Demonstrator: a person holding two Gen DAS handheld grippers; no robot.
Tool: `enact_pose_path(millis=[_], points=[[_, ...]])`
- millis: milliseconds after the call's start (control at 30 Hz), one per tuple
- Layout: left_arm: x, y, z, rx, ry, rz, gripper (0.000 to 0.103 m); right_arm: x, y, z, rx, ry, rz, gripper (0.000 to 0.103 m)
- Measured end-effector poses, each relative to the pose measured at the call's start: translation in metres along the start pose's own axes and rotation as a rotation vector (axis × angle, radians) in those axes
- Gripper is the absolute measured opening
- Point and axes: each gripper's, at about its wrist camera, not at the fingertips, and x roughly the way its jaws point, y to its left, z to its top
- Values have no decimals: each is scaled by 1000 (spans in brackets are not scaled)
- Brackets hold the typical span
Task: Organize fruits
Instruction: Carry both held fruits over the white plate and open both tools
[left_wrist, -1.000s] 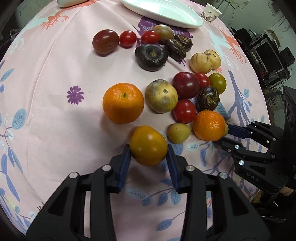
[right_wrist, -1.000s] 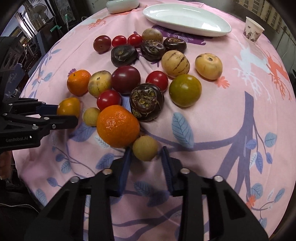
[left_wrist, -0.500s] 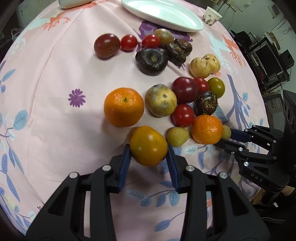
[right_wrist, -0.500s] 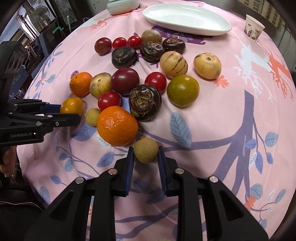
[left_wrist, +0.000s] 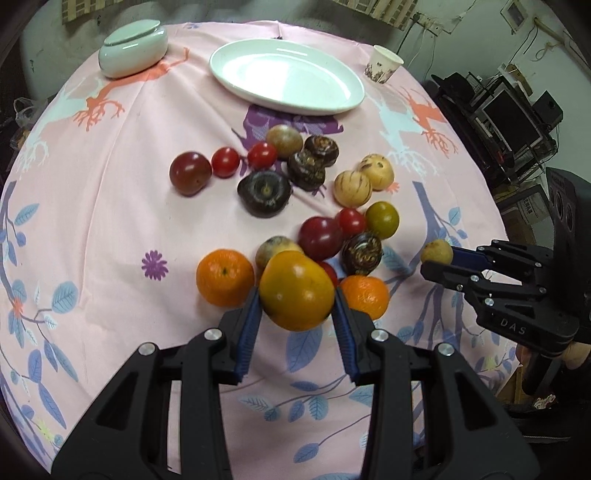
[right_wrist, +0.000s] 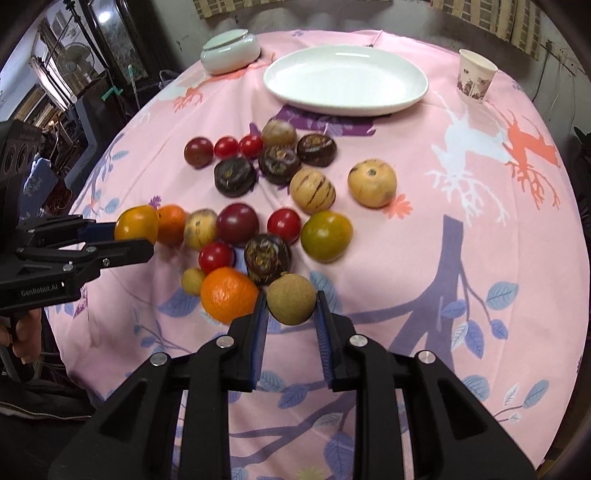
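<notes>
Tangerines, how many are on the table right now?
2. One tangerine lies just beyond the left gripper, to its left; the other tangerine sits just beyond the right gripper, to its left. None seems hidden.

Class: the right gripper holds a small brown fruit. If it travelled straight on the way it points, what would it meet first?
Probably the pink tablecloth just past the small brown fruit held in the right gripper, perhaps brushing the orange alongside; depth is unclear.

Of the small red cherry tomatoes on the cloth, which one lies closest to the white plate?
The cherry tomato touching the brownish round fruit, rightmost of the two side by side; the other reds lie farther from the white plate.
</notes>
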Motion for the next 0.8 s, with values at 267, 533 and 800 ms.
enact_pose_path(millis=[267,533,800], points=[[-12,-3,23,10,-44,-25,39,-4,-10,24,23,-37,22,25],[-18,0,76,26,-111,-45,39,-15,-28,80,47,-150,43,25],[14,4,157,44,-156,-42,39,5,-48,161,38,-214,26,26]])
